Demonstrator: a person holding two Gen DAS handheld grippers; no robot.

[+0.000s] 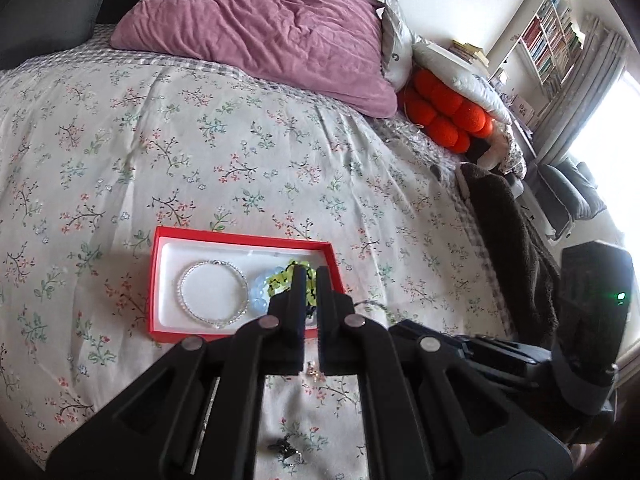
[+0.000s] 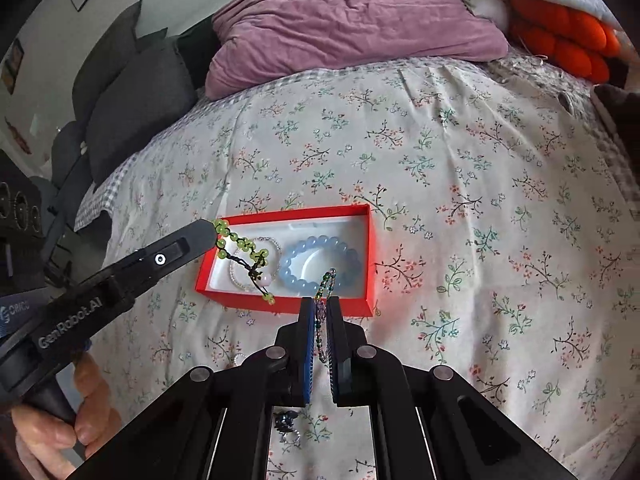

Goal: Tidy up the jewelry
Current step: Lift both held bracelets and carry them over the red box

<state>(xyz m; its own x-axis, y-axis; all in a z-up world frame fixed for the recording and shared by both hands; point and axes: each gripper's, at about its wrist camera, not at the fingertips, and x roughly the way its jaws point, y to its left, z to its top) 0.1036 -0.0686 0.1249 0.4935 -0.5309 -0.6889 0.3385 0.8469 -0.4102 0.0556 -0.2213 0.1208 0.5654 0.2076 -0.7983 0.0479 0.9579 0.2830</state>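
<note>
Floral quilt; red box holds glossy blue beads.

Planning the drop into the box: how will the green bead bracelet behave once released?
The green bead bracelet hangs limp from the left gripper, so it is probably floppy and will likely pile up. Its dangling tail reaches outside the red box and may snag the rim.

The left hand-held gripper reached over a red box lying on the floral bed, its jaws nearly closed on a green beaded bracelet. Inside the white-lined box lay a clear beaded bracelet and, beside it, a pale blue one. A mauve pillow sat beyond.
</note>
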